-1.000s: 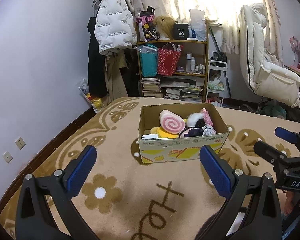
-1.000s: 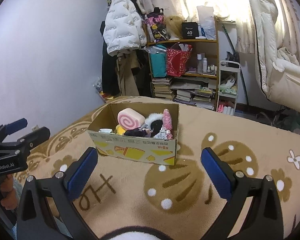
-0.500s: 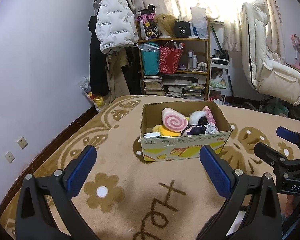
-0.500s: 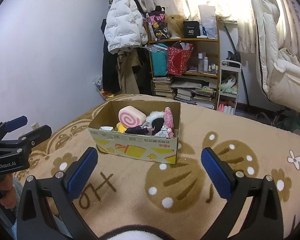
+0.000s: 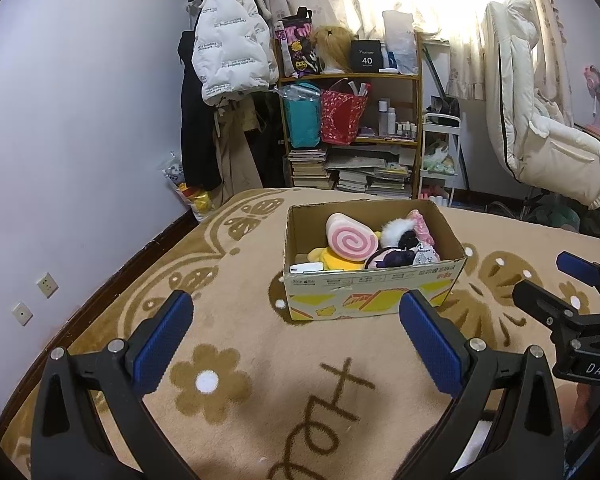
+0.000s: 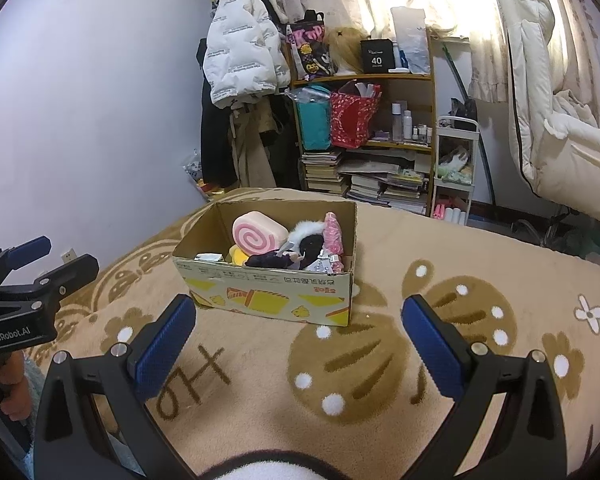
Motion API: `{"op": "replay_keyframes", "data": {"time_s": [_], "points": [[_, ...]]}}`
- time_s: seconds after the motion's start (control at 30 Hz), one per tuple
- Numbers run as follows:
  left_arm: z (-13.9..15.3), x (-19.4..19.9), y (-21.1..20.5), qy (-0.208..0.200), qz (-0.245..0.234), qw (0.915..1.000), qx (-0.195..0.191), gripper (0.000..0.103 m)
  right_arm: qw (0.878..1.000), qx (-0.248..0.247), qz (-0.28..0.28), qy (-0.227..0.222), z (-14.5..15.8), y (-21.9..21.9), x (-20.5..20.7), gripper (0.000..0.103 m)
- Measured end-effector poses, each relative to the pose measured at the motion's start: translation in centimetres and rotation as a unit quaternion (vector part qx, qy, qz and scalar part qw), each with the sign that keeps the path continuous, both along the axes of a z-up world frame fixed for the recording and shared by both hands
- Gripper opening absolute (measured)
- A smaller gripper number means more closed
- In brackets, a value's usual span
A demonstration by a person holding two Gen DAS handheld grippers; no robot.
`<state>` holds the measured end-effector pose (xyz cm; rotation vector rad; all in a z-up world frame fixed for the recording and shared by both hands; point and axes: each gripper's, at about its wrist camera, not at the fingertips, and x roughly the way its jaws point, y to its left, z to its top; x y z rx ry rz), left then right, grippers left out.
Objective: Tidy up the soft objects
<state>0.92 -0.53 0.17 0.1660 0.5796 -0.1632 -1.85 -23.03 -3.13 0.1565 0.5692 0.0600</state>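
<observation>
My left gripper (image 5: pixel 294 334) and right gripper (image 6: pixel 298 334) both hang spread and empty over the blanket (image 5: pixel 240 320); the soft toys (image 5: pixel 352 240) already lie in the box (image 5: pixel 372 292) ahead; I see none loose outside, so little seems left.

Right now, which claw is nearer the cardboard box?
Roughly level, the left perhaps slightly nearer. Left claw sits just short of the cardboard box's front; right claw sits short of its right corner.
</observation>
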Motion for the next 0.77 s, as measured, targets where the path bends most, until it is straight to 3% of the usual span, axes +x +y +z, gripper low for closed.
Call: {"op": "replay_keyframes", "data": {"time_s": [0.77], "points": [[0.02,0.05,0.05,0.002,0.003,1.0000,0.000,0.102,1.000,-0.016,0.009,0.003,0.00,0.15,0.18,0.103]]}}
